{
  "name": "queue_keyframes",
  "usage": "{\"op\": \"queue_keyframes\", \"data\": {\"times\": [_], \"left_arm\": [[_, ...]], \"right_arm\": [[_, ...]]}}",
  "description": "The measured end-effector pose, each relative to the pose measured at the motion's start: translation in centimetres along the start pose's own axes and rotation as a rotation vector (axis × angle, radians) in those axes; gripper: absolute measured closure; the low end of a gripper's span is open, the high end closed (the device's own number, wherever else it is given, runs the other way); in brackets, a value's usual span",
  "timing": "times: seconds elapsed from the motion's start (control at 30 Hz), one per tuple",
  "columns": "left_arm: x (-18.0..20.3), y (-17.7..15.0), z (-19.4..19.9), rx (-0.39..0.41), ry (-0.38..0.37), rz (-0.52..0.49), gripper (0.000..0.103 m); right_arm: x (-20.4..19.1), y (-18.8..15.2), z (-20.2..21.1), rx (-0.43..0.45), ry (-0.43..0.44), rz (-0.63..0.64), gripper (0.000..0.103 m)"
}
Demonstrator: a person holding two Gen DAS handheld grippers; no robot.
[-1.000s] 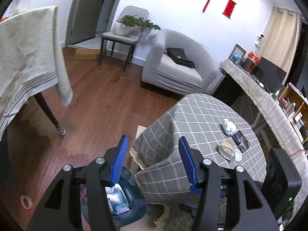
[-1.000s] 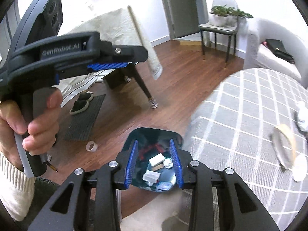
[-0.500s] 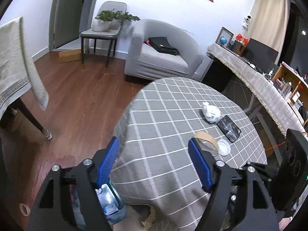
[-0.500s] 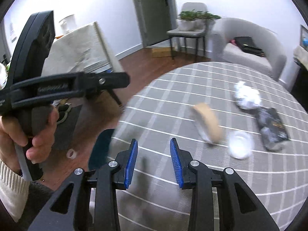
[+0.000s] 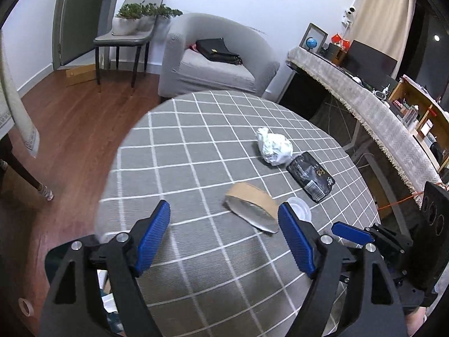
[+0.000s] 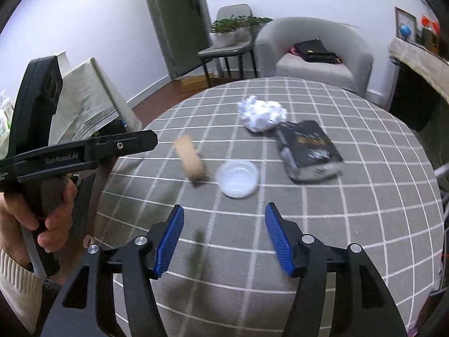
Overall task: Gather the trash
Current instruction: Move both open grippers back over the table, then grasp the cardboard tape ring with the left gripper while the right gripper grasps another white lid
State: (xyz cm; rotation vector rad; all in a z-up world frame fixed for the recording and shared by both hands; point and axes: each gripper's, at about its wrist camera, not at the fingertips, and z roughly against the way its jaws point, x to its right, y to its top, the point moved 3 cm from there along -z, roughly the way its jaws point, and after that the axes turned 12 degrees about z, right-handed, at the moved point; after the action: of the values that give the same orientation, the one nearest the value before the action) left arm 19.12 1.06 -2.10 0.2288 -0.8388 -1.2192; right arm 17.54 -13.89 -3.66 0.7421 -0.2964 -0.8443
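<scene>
Currently four pieces of trash are seen left on the surface [image 5: 196, 146], a round top under a grey checked cloth. A crumpled white paper ball [image 5: 274, 146] lies toward the far right edge, touching or just beside a black foil wrapper [image 5: 311, 177]. A flattened brown cardboard tape core [image 5: 251, 210] lies nearer the middle, with a clear plastic lid [image 6: 238, 179] just beside it, toward the wrapper.

A bin with some items inside [image 5: 109, 303] is partly seen on the floor below the near left edge, behind the left gripper [image 5: 224, 241]; its contents are too hidden to name. Some collecting is judged done, with four items outstanding.

Left gripper: jaws opening, nothing between them; held over the near part of the surface, the tape core just beyond its right finger. Right gripper [image 6: 224, 238]: jaws opening, empty, pointed at the lid. No item is grasped. A tape roll [image 5: 26, 306] is also seen on the floor; whether it counts as trash cannot be told.
</scene>
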Motion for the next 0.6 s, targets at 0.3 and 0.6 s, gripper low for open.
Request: {"op": "queue_keyframes", "data": {"times": [0.3,0.6], "left_arm": [[1.8,-0.5,-2.9,-0.021,0.016,0.0,0.022],[2.7,-0.8,-4.6,-0.031,0.054,0.023,0.026]], "right_arm": [[1.9,-1.3,0.6,-0.011,-0.007,-0.032,0.041],[2.9,-1.8,1.0,-0.015,-0.013,-0.042,0.041]]}}
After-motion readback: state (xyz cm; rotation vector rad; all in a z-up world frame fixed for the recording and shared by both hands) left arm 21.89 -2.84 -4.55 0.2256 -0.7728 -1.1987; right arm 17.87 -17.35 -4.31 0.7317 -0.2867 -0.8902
